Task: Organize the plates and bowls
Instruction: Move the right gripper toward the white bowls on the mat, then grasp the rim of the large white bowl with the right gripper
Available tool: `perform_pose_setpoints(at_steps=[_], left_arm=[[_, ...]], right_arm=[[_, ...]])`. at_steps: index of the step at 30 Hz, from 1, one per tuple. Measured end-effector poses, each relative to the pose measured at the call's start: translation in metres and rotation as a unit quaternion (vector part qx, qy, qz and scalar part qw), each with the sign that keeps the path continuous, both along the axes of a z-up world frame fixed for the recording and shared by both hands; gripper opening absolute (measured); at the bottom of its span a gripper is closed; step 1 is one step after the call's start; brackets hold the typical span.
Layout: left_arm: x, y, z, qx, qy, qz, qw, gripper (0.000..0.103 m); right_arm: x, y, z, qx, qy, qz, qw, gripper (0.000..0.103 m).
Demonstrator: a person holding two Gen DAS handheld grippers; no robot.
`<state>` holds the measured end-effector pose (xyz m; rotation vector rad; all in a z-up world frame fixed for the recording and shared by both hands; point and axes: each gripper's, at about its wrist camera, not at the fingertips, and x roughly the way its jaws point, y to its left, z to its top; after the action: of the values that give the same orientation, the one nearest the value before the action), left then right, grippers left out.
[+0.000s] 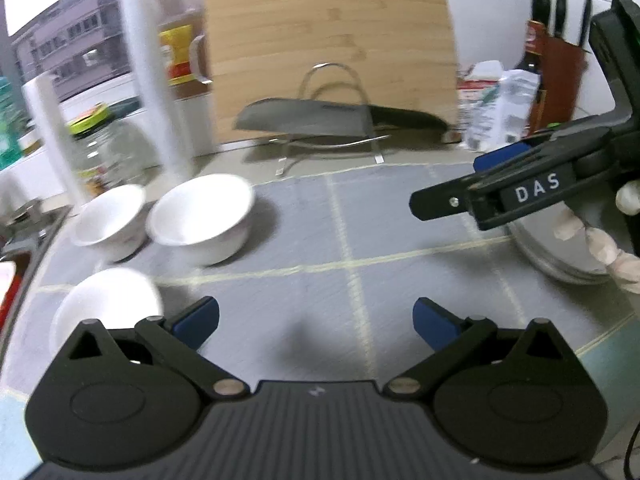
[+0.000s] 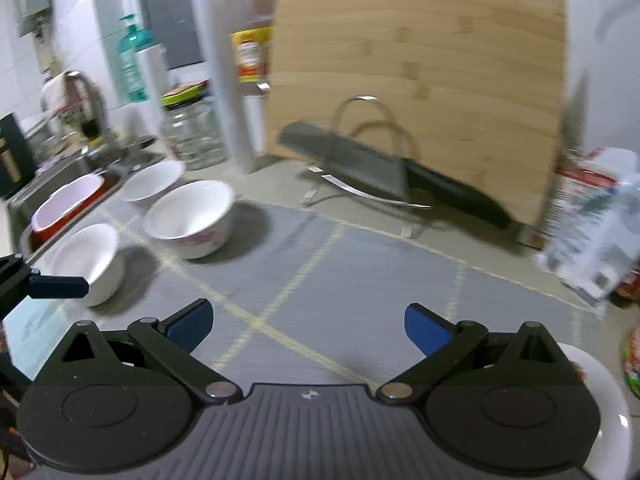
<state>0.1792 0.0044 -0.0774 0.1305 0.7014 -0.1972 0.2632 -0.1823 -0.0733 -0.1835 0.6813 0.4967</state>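
Observation:
Three white bowls sit on the grey tiled counter at the left: a large bowl (image 1: pixel 200 218) (image 2: pixel 190 220), a second bowl (image 1: pixel 108 220) (image 2: pixel 154 180) behind it, and a small bowl (image 1: pixel 108 308) (image 2: pixel 90 260) nearest. My left gripper (image 1: pixel 316 320) is open and empty, hovering over the counter just right of the small bowl. My right gripper (image 2: pixel 308 326) is also open and empty above the counter's middle. In the left wrist view the right gripper (image 1: pixel 456 180) comes in from the right, held by a hand, above a white plate (image 1: pixel 560 258) (image 2: pixel 600 400).
A bamboo cutting board (image 1: pixel 332 52) leans at the back, with a cleaver (image 1: pixel 312 118) on a wire rack in front of it. Bottles, a glass jar (image 2: pixel 192 136) and paper rolls crowd the back left. A sink with a red tub (image 2: pixel 64 208) lies left. Packets (image 2: pixel 592 232) stand at the right.

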Motion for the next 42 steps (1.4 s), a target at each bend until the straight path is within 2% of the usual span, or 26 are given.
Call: perform_pose_setpoints(at_steps=[6, 14, 21, 26, 34, 42], left_arm=[[-0.015, 0.045, -0.012, 0.0, 0.003, 0.013, 0.9999, 0.102], [-0.028, 0.118, -0.025, 0.005, 0.003, -0.005, 1.0, 0.102], [-0.016, 0.166, -0.036, 0.03, 0.001, -0.06, 0.9977, 0.102], [-0.004, 0.182, -0.043, 0.059, -0.006, -0.116, 0.9915, 0.102], [0.019, 0.19, -0.055, 0.065, -0.002, -0.185, 0.9806, 0.102], [0.034, 0.197, -0.057, 0.058, -0.003, -0.219, 0.9741, 0.1]], right_arm=[[-0.009, 0.04, -0.006, -0.008, -0.003, 0.021, 1.0, 0.103], [-0.025, 0.102, -0.014, -0.012, 0.004, -0.003, 1.0, 0.103], [-0.035, 0.15, -0.027, -0.002, 0.013, -0.021, 1.0, 0.103], [-0.039, 0.178, -0.037, 0.016, 0.021, -0.028, 0.999, 0.103], [-0.028, 0.207, -0.051, 0.037, 0.03, -0.041, 0.998, 0.103], [-0.016, 0.217, -0.059, 0.042, 0.043, -0.041, 0.997, 0.1]])
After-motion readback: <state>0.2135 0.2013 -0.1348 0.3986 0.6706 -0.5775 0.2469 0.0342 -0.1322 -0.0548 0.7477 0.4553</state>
